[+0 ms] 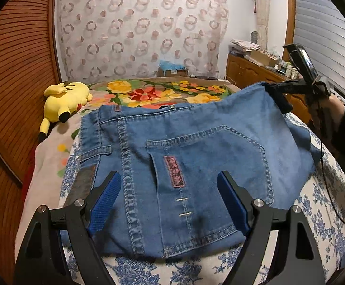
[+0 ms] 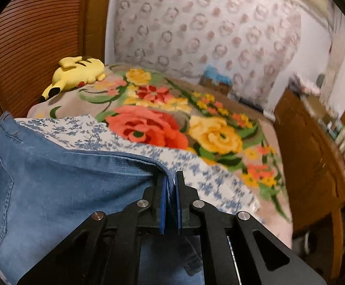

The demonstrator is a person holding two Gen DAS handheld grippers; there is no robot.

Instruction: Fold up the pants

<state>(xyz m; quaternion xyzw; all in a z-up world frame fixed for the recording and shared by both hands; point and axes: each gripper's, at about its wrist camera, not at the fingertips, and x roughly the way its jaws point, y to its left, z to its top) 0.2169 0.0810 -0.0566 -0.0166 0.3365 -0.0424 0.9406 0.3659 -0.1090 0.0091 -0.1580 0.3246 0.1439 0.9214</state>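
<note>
Open bedspread beyond the jeans – walls and furniture close in at the sides

The floral blanket point(image 2: 172, 128) lies bare past the pants point(image 1: 184, 166), giving passage toward the curtain point(image 1: 139, 28); a yellow plush toy point(image 1: 63, 102) blocks the far-left corner by the slatted wooden wall point(image 1: 18, 71). On the right, the wooden cabinet point(image 2: 314, 154) hems in the bed's edge – the right gripper point(image 2: 171, 182), pinching lifted denim, fills that side.

Even indoor light, soft shadows; strong fisheye bend w/ dark corners; right wrist view motion-blurred, esp. right side.
</note>
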